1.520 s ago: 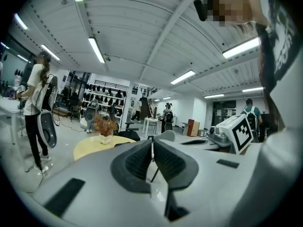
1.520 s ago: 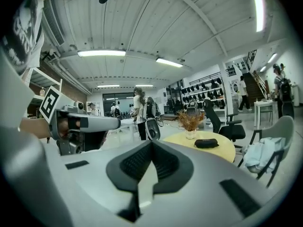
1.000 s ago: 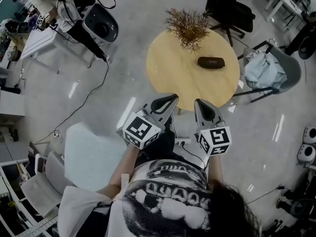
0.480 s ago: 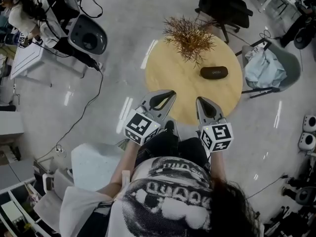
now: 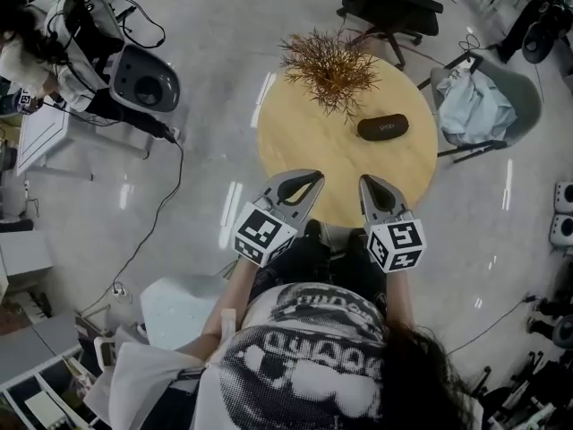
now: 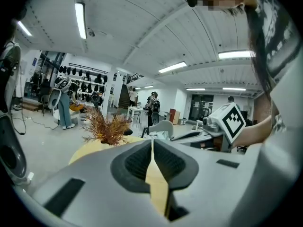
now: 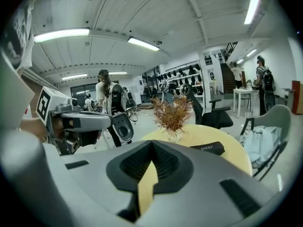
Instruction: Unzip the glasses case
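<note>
Two grippers are in play, and both are shut with nothing in them. The left gripper [image 5: 313, 177] shows over the near part of the round wooden table [image 5: 295, 141] in the head view. In its own view the jaws are pressed together along their whole length, and only the yellow tabletop shows past them. The right gripper [image 5: 367, 180] hangs just beside it, also over the table's near part, with its jaws closed on nothing too.

The glasses case [image 5: 383, 126] is dark and oblong. It lies flat on the far right part of the table, well apart from both grippers, and it looks closed. The right gripper view picks it up with pale lettering on its side, sitting just to the right of the dried plant [image 5: 329, 61]. That plant is a spiky brown spray standing at the table's far edge.

Beyond the table's far edge stands a black office chair [image 5: 389, 7]. Off the table's right side is a grey chair [image 5: 528, 115] with a pale cloth [image 5: 474, 106] heaped on it. The person [image 5: 313, 356] holding the grippers wears a printed shirt and stands at the table's near side.
</note>
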`<state>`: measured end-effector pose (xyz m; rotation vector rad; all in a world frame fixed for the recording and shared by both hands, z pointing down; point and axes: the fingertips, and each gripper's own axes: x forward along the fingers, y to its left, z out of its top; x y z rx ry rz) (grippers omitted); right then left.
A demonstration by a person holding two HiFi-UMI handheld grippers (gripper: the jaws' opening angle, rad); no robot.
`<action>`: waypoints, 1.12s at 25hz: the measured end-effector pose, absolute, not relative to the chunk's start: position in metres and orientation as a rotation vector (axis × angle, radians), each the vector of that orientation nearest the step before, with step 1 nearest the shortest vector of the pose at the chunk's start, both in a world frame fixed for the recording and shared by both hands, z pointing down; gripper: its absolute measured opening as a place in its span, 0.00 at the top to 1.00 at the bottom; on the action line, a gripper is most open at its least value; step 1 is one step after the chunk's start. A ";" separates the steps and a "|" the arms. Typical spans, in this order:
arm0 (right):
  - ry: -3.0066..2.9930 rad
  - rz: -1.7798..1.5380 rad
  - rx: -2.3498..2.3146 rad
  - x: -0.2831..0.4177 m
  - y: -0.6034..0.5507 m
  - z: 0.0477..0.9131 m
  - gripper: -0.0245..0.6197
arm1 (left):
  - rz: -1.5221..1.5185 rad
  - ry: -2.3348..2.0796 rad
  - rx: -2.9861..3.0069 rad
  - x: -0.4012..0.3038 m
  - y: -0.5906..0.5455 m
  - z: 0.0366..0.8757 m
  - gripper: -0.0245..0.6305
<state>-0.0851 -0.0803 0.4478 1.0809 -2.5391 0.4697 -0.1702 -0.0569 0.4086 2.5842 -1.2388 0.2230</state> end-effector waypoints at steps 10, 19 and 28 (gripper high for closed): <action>-2.494 0.551 1.128 -0.046 -0.092 0.471 0.97 | 0.311 -1.104 2.592 -0.134 -0.100 0.434 0.93; -2.454 0.626 1.130 -0.016 -0.106 0.500 0.97 | 0.593 -0.785 2.707 -0.062 -0.178 0.471 0.73; -2.453 0.662 1.051 0.004 -0.122 0.528 0.97 | 1.118 -0.541 2.632 -0.017 -0.245 0.557 0.61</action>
